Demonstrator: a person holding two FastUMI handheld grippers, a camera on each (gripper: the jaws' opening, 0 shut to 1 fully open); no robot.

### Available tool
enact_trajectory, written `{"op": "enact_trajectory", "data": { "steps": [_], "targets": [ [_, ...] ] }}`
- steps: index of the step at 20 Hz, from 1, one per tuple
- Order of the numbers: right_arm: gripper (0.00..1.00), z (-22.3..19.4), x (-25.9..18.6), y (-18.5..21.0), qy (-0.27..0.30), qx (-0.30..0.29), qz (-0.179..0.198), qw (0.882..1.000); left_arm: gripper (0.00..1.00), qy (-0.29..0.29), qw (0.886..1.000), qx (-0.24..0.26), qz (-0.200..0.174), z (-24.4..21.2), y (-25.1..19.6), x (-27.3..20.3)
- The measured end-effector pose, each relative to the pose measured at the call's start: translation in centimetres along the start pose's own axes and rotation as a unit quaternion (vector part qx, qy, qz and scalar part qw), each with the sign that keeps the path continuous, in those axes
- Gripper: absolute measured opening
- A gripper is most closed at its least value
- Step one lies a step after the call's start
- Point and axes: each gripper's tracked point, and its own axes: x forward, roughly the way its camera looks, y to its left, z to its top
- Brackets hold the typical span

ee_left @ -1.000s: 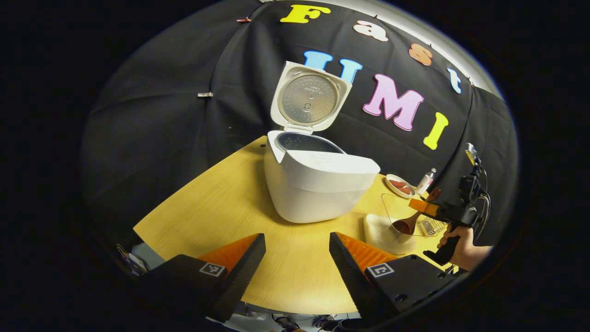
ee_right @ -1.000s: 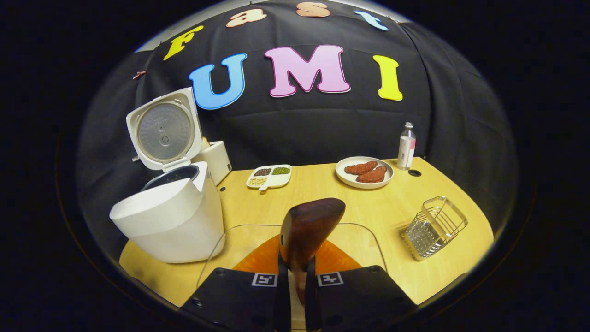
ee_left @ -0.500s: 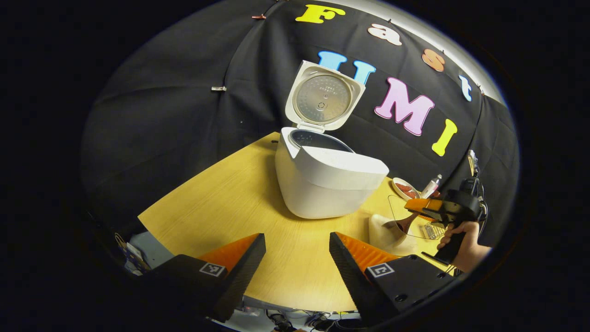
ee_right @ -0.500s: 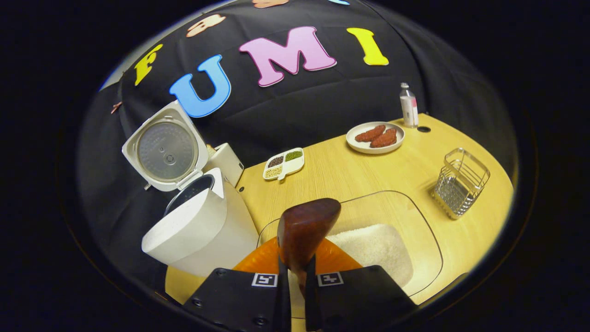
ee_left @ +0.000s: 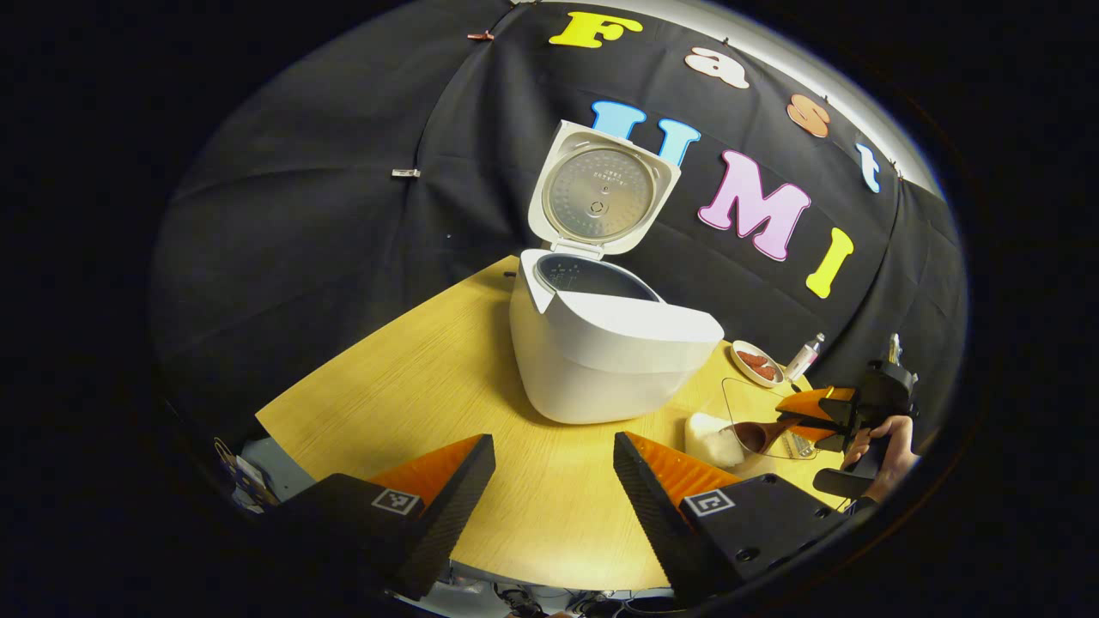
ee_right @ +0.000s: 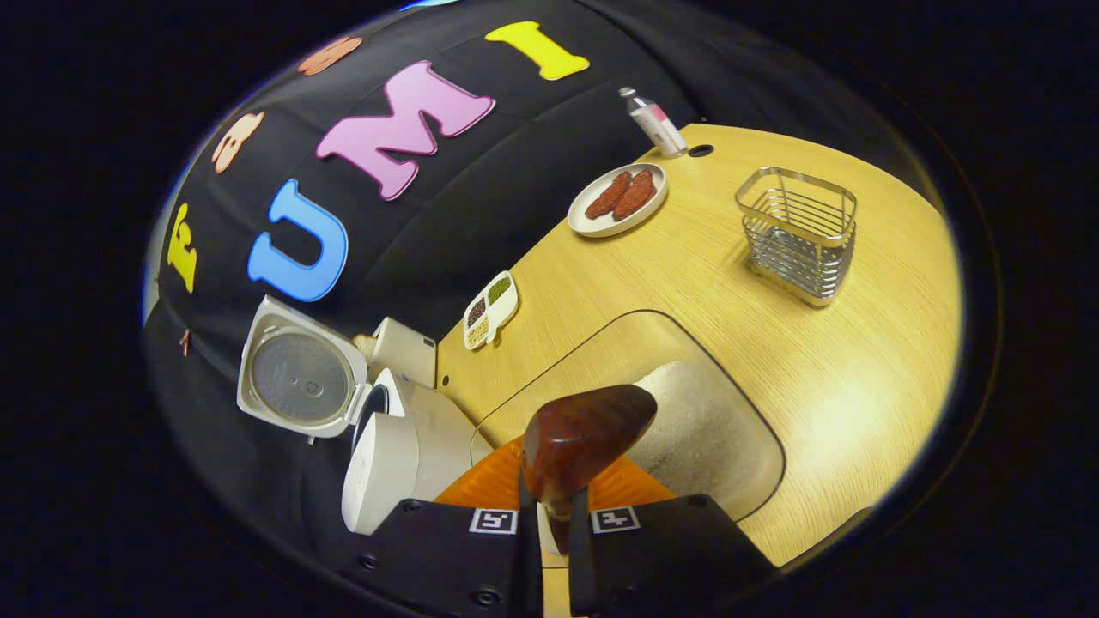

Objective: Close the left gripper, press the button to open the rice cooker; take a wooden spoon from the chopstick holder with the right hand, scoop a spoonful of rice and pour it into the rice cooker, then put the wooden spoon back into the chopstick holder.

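Wooden and dark, the spoon was clamped by its handle between the two fingers of the right gripper, with the bowl pointing forward and hanging over the near corner of the clear tray. The white rice lay in a heap in that tray, just beside the spoon's bowl; from the left gripper view the bowl looked close to the heap, but I could not tell if it touched it. The left gripper stood with its fingers well apart and held nothing, hovering over the table in front of the rice cooker. The lid was up and the inner pot was open, so the step in hand was, in my judgement, the scoop.

To do it well, the spoon should go into the heap with its front edge low, push under the grains, and then turn level before lifting, so that the rice does not slide off. The lift should be slow, and the path to the cooker, which was just beside the tray, should keep the bowl flat. The wire holder stood well apart on the far side, ready for the return.
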Motion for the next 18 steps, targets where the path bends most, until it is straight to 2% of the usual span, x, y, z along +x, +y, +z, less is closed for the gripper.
{"op": "enact_trajectory", "data": {
  "steps": [4,5,8,11,18],
  "targets": [
    [0.16,2.5,-1.4,-1.6,-0.009,0.054,-0.019,0.998,0.96,-0.008,1.000,0.014,-0.010,0.9,-0.9,0.1],
    [0.16,3.2,-1.9,-1.7,-0.012,0.066,-0.019,0.998,0.98,-0.008,1.000,0.016,-0.011,1.0,-1.1,0.1],
    [0.16,4.8,-3.1,-1.1,-0.018,0.091,-0.012,0.996,0.96,-0.006,1.000,0.014,-0.016,0.9,-1.5,-0.1],
    [0.16,6.5,-4.2,-0.6,-0.022,0.095,-0.009,0.995,0.96,-0.005,1.000,0.012,-0.018,0.8,-1.7,-0.4],
    [0.16,8.9,-5.7,3.2,-0.020,0.131,0.033,0.991,0.96,-0.005,1.000,0.013,-0.018,0.7,-1.1,-0.8]
  ]
}}
